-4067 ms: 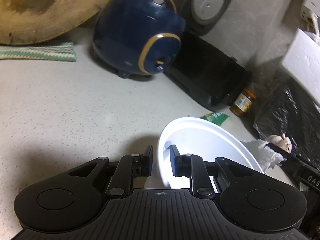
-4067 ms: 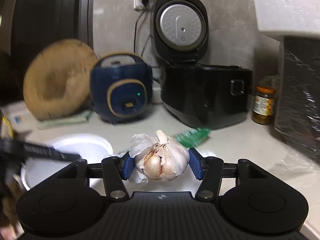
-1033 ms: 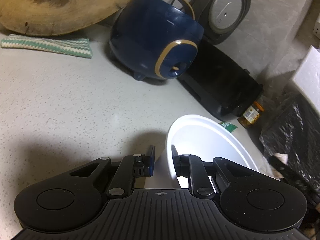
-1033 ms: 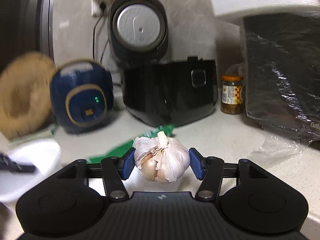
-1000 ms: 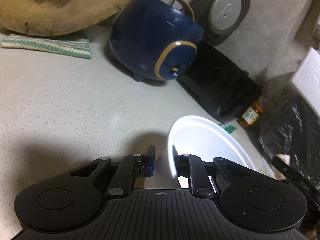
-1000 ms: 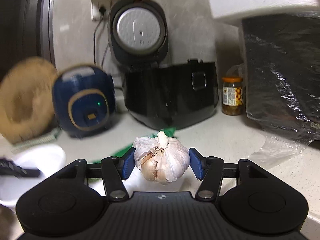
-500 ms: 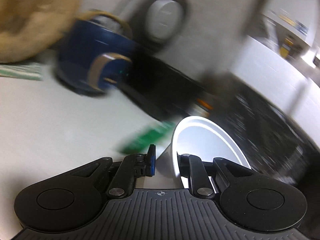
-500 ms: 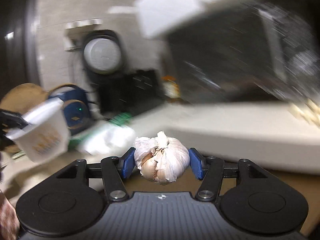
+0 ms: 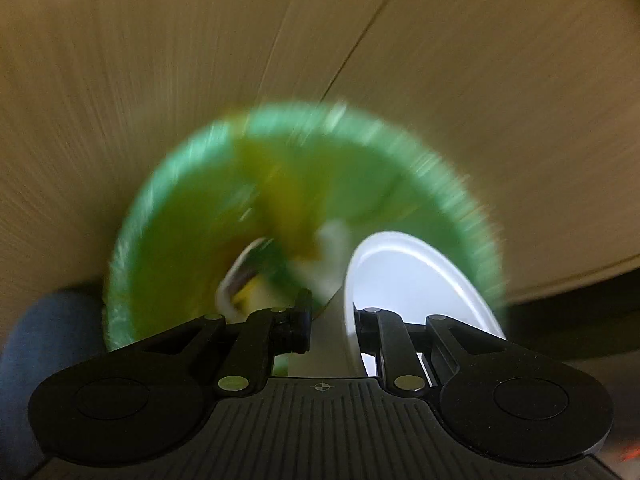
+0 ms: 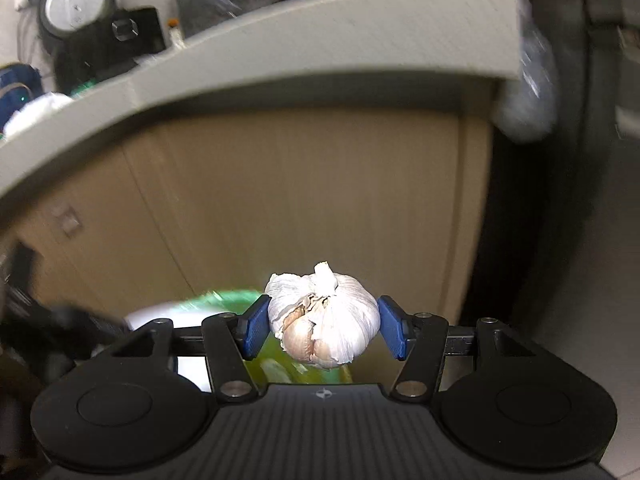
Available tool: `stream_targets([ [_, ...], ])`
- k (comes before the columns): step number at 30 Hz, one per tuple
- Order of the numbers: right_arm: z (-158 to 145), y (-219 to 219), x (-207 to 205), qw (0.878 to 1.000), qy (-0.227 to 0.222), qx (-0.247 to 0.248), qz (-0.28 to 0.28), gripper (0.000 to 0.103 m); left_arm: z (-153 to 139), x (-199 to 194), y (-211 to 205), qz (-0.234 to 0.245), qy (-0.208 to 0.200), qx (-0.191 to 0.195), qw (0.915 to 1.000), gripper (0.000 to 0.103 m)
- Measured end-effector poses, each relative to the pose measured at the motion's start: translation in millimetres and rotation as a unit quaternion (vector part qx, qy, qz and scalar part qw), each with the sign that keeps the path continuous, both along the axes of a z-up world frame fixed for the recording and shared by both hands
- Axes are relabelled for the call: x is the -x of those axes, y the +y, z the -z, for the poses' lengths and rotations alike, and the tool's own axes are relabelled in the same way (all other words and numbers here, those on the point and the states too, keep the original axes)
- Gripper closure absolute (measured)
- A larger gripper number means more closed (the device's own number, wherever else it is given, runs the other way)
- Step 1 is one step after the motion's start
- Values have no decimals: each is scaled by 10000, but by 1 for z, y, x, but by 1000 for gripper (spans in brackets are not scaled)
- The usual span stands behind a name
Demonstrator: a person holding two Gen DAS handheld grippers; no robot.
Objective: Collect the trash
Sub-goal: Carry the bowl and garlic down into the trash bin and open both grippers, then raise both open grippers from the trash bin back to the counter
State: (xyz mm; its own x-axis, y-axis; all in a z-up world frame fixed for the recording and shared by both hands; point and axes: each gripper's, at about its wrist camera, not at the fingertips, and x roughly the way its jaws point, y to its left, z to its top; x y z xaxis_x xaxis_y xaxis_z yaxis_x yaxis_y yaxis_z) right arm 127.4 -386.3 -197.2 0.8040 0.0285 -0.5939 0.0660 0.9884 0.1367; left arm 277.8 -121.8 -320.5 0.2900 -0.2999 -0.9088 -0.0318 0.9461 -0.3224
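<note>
My left gripper is shut on the rim of a white paper cup and holds it over a bin lined with a green bag, which is blurred and has some trash inside. My right gripper is shut on a white garlic bulb and holds it below the counter, above the green-lined bin. The white cup and the dark left gripper show blurred at the lower left of the right wrist view.
Beige cabinet doors stand behind the bin. The grey countertop edge runs overhead, with a black rice cooker, a blue cooker and white crumpled tissue on it. A dark vertical gap lies to the right.
Both grippers have dropped fast from counter level to below its edge. The cup and the garlic bulb now hang over the green-lined bin. Both grips are unchanged.
</note>
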Motion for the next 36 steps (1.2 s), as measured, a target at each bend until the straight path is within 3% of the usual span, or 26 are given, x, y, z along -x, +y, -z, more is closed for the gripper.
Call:
stream_targets([
  [3,22,-6,-10,9996,270,-110,19,46,44,-12,-14,486,372,-498,9969,85],
  [6,44,-1,-24,9982,506,-318,-41,46,73,-16,-40,1484,447,-1224,9803,77],
  [8,52,7,-37,9971,610,-417,-163,46,87,-16,-49,1829,520,-1567,9692,77],
  [12,66,21,-48,9949,831,-352,-450,46,105,-27,-42,1608,742,-1524,9723,76],
  [14,71,25,-51,9937,955,-318,-502,46,106,-34,-28,1324,831,-1003,9826,76],
  [17,79,30,-54,9905,1203,-324,-574,46,83,-33,-7,913,612,-473,9928,76],
  [20,92,42,-51,9858,1435,-442,-759,46,40,-23,19,471,192,-112,9986,76],
  [26,133,75,-72,9637,2008,-1258,-1232,45,-28,1,57,-189,-638,224,9975,76],
  [28,144,81,-81,9559,2135,-1550,-1288,36,-44,12,68,-364,-785,255,9959,76],
  [31,141,86,-83,9597,2104,-1475,-1140,36,-59,26,80,-525,-937,343,9936,76],
  [36,112,78,-67,9737,1821,-1028,-907,33,-74,43,87,-581,-1103,465,9911,76],
])
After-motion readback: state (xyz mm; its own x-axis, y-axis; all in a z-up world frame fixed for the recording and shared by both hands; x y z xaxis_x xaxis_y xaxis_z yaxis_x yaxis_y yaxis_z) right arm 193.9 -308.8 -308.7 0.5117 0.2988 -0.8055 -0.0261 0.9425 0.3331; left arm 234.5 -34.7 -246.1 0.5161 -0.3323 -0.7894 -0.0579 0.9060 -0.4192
